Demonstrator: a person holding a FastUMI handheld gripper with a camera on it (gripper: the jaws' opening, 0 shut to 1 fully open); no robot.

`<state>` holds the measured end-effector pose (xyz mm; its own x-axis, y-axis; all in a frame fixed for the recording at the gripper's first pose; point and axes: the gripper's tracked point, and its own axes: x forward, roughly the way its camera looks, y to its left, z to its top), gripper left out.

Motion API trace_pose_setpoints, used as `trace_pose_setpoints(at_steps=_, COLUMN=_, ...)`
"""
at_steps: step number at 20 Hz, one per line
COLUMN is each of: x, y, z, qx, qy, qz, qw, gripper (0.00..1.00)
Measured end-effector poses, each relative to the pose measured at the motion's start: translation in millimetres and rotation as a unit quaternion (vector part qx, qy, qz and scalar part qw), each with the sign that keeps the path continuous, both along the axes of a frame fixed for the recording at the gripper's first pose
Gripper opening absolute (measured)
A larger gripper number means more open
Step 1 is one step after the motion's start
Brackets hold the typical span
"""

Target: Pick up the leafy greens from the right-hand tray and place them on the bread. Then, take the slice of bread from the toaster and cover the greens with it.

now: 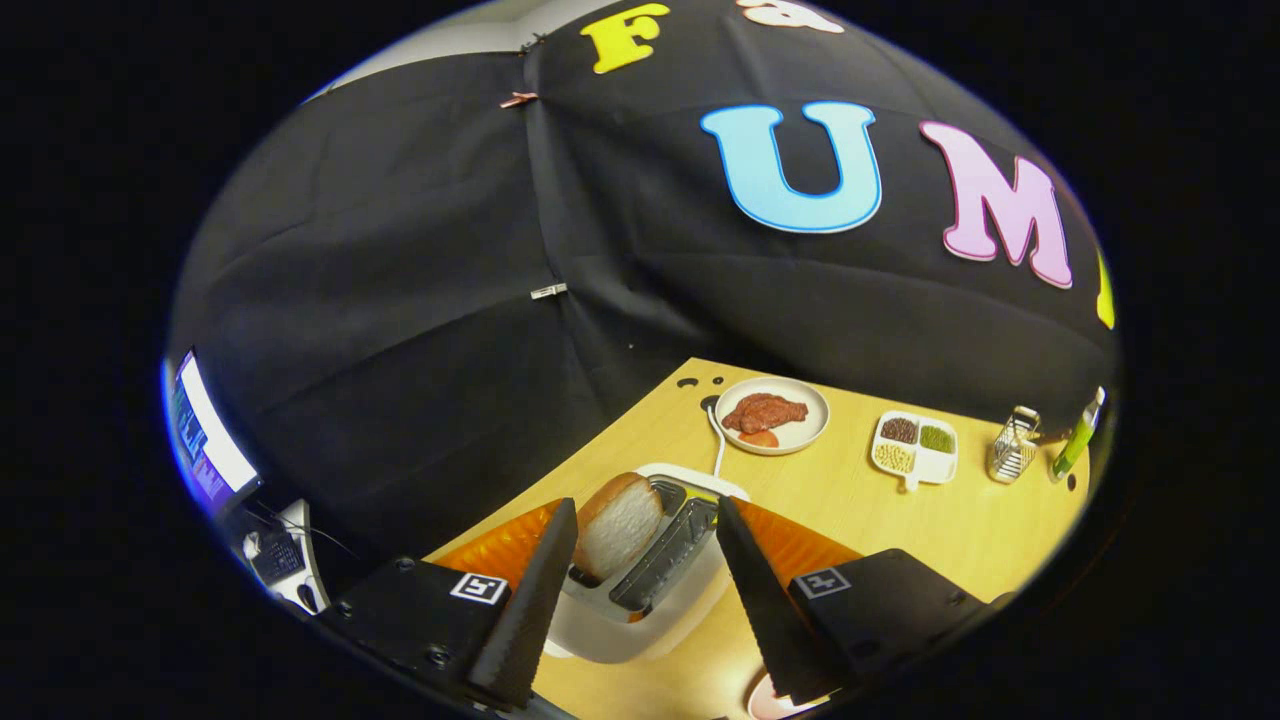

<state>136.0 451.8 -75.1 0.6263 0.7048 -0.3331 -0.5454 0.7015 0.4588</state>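
Note:
A white toaster [640, 610] stands on the wooden table [900, 510], right between and just below my fingers. A slice of bread [618, 523] sticks up out of its left slot; the right slot [668, 553] holds nothing. My gripper [645, 530] is open, fingers spread wide on either side of the toaster's top. The left fingertip [560, 520] is close beside the bread slice, without pressing it. The right fingertip [727, 515] hangs over the toaster's right edge. No leafy greens are between the fingers.
Beyond the toaster sits a round plate [775, 415] with a piece of meat and a red slice. Further right are a divided dish of beans [915, 448], a small metal grater [1013, 445] and a green bottle [1075, 440]. An orange mat [800, 545] lies under the toaster.

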Motion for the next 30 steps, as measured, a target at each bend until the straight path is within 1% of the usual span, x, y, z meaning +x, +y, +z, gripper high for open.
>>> trace_pose_setpoints(at_steps=4, x=3, y=27, z=-10, qx=0.039, qy=0.073, qz=-0.006, qw=0.997, gripper=0.88)
trace_pose_setpoints(at_steps=5, x=3, y=36, z=-10, qx=0.052, qy=0.091, qz=-0.007, qw=0.994, gripper=0.85)
trace_pose_setpoints(at_steps=8, x=4, y=56, z=-21, qx=0.076, qy=0.149, qz=-0.016, qw=0.986, gripper=0.85)
trace_pose_setpoints(at_steps=9, x=5, y=62, z=-32, qx=0.077, qy=0.171, qz=-0.023, qw=0.982, gripper=0.84)
trace_pose_setpoints(at_steps=11, x=6, y=64, z=-52, qx=0.063, qy=0.207, qz=-0.04, qw=0.975, gripper=0.78)
trace_pose_setpoints(at_steps=14, x=11, y=64, z=-62, qx=0.045, qy=0.213, qz=-0.056, qw=0.974, gripper=0.62)
trace_pose_setpoints(at_steps=16, x=13, y=56, z=-67, qx=0.035, qy=0.221, qz=-0.062, qw=0.973, gripper=0.39)
trace_pose_setpoints(at_steps=18, x=12, y=57, z=-65, qx=0.038, qy=0.221, qz=-0.063, qw=0.973, gripper=0.16)
trace_pose_setpoints(at_steps=19, x=11, y=56, z=-62, qx=0.038, qy=0.217, qz=-0.065, qw=0.973, gripper=0.12)
trace_pose_setpoints(at_steps=25, x=8, y=36, z=-22, qx=0.071, qy=0.2, qz=-0.07, qw=0.975, gripper=0.11)
trace_pose_setpoints(at_steps=27, x=10, y=23, z=-7, qx=0.08, qy=0.188, qz=-0.075, qw=0.976, gripper=0.11)
trace_pose_setpoints(at_steps=30, x=7, y=4, z=21, qx=0.11, qy=0.174, qz=-0.072, qw=0.976, gripper=0.11)
